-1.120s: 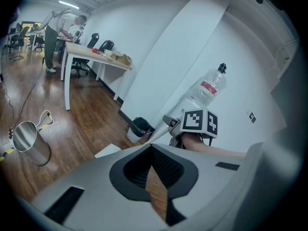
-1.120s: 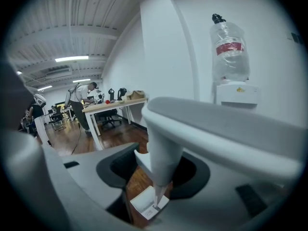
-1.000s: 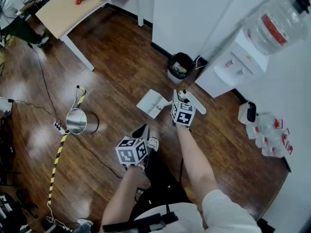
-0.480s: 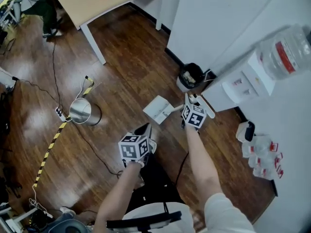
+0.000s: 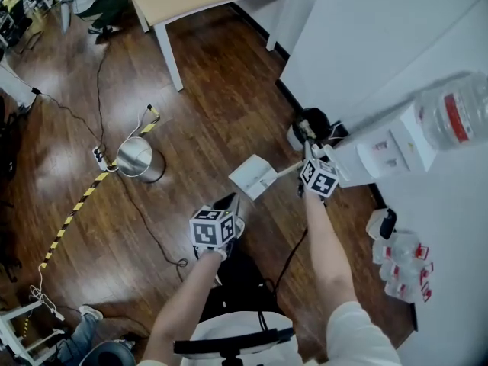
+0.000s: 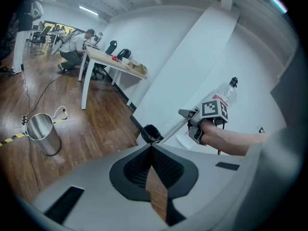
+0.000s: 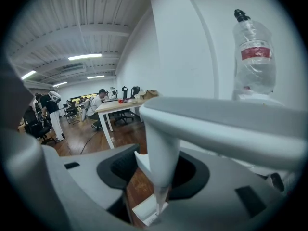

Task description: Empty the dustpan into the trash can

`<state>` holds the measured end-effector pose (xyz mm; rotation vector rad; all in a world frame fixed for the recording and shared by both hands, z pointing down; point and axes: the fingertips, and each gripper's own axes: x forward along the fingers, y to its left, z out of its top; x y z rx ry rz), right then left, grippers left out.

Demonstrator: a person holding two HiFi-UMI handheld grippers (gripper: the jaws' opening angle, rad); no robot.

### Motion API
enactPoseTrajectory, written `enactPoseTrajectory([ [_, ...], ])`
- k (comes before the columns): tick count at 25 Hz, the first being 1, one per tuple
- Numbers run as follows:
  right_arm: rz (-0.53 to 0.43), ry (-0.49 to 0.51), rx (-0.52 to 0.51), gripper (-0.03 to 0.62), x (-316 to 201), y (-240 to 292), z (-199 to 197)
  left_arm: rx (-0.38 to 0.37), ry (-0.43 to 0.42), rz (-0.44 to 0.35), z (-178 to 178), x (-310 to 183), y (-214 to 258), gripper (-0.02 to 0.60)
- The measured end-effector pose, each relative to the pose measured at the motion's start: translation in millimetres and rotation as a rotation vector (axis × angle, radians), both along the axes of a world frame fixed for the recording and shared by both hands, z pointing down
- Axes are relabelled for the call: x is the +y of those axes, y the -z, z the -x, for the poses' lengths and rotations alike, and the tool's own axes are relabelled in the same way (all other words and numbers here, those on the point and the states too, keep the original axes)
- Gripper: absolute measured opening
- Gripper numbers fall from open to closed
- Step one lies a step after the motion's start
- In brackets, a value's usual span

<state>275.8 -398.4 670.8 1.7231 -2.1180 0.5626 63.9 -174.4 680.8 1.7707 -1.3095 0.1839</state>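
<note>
right gripper [image 7: 160,173] jaws clamp dustpan handle [image 7: 161,138]; left gripper [image 6: 151,148] jaws closed; trash can [image 5: 312,120] half-hidden.

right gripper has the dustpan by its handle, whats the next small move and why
Probably carry the dustpan across until its pan hangs over the open mouth of the black trash can by the wall, holding it level. The right gripper is clamped on the handle, but in the head view the pan sits short of the can, not above it, so tipping now would likely spill beside it.
</note>
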Motion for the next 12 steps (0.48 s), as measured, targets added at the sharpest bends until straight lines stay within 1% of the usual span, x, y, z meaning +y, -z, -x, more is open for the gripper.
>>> enactPoseTrajectory([
  [7, -0.018, 0.121, -0.001, 0.195, 4, 31, 38, -0.007, 0.054, -0.018, 17, 14, 12, -0.012],
  [10, -0.041, 0.171, -0.005, 0.195, -1, 53, 56, -0.023, 0.088, -0.027, 30, 20, 20, -0.012],
  [12, -0.056, 0.223, -0.012, 0.195, -9, 71, 75, -0.036, 0.122, -0.035, 42, 22, 25, -0.012],
])
